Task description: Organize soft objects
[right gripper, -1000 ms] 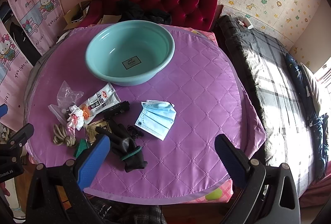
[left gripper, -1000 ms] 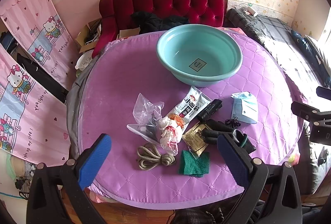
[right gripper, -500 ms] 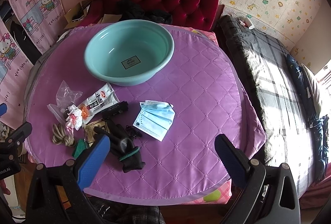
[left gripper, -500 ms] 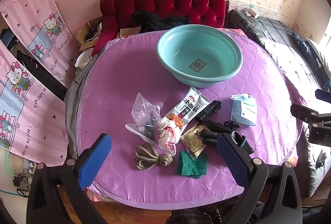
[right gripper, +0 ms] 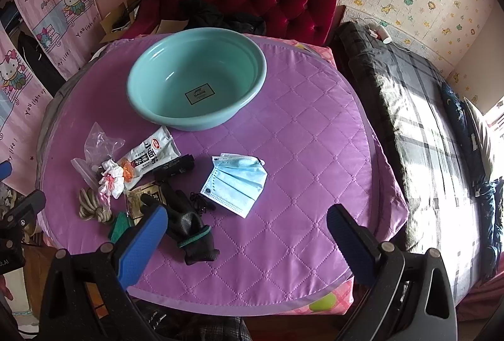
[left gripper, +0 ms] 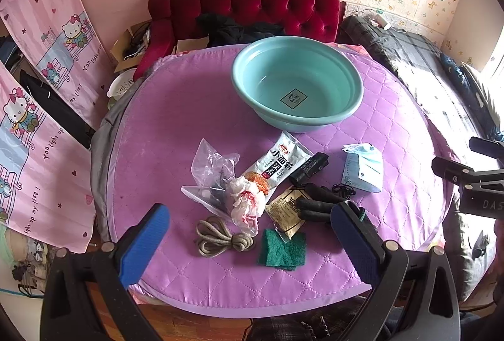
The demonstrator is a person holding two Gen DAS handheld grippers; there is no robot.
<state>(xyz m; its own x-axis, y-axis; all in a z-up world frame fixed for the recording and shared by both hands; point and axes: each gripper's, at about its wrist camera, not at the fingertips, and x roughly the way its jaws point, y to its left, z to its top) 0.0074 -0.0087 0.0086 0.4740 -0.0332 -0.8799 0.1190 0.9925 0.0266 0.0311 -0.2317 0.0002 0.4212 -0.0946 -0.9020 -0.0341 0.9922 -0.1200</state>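
Round table under a quilted purple cover (left gripper: 176,126); both grippers hung above its near edge, touching nothing. Left gripper (left gripper: 249,234): jaws spread wide, nothing between them. Right gripper (right gripper: 247,230): likewise wide apart and bare. Teal basin (left gripper: 351,79), nothing in it, stood at twelve o'clock on the table. Soft items lay clustered toward seven o'clock from the basin, all outside it: clear plastic bag (left gripper: 209,167); crumpled white-and-red wrapper (left gripper: 247,204); white snack packet (left gripper: 278,163); coiled beige rope (left gripper: 220,235) at six o'clock; green scouring pad (left gripper: 283,249) just beside the rope; black glove (right gripper: 186,222); blue face mask (right gripper: 234,183) apart to the cluster's three o'clock. Red sofa (left gripper: 271,0) stood behind the table.
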